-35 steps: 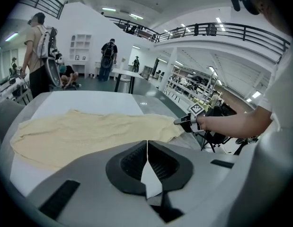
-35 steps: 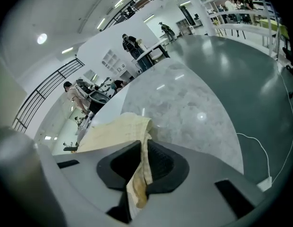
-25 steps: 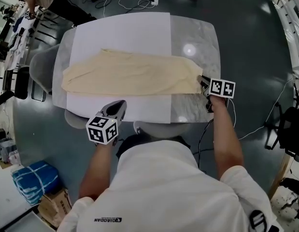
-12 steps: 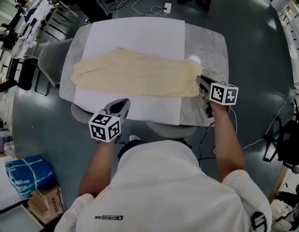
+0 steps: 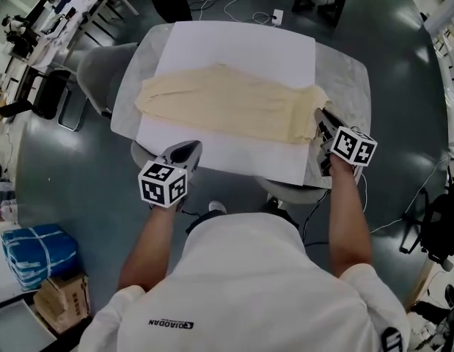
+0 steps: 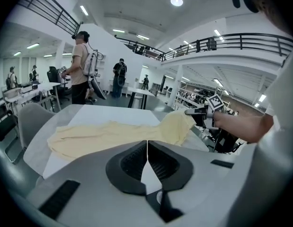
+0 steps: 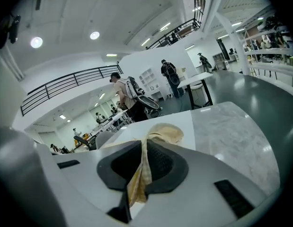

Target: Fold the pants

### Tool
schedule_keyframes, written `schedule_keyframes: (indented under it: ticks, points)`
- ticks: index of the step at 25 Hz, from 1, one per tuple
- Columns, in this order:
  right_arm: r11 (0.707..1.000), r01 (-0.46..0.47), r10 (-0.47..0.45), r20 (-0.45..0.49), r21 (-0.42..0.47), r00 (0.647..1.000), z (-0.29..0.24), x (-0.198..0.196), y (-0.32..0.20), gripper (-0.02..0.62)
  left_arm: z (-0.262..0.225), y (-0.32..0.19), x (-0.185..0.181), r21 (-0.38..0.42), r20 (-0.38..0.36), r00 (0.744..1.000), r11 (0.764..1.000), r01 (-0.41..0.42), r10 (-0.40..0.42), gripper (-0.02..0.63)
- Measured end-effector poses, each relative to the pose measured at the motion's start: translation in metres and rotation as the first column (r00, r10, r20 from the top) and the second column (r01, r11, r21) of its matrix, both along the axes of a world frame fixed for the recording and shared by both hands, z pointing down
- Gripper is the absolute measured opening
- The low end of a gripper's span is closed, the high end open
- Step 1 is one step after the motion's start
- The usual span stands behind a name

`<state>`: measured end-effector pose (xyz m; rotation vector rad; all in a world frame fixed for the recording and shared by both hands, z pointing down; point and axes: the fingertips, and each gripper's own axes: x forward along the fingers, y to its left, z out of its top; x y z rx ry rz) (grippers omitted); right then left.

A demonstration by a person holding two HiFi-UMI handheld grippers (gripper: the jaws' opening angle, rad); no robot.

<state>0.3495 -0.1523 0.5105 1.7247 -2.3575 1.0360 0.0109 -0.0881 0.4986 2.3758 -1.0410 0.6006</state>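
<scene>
Opening of the fold, by the look of it: pants [image 5: 227, 108] spread from 9 to 3 o'clock on the white sheet [image 5: 241, 46] over the table [image 5: 348, 79]. 3 o'clock end raised, pinched in the right gripper [image 5: 322, 117]. Left gripper [image 5: 188, 149] at 6 o'clock, jaws pressed together on nothing. Next, probably: carry that end toward 9 o'clock, matching the edges.
</scene>
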Motion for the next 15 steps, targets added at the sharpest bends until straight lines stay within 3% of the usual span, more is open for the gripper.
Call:
schedule_keyframes:
  ticks: [6,15]
  points:
    - [1.0,0.003,-0.002,-0.036,0.022,0.999,-0.018,-0.053,-0.006,0.052,-0.007,0.0,-0.055,0.023,-0.041,0.999,1.0,0.003,-0.002,0.032]
    - [0.998,-0.028,0.031,-0.056,0.051,0.998,-0.025,-0.129,-0.012,0.052,0.0,0.006,-0.147,0.047,-0.027,0.999,0.999,0.025,-0.024,0.032]
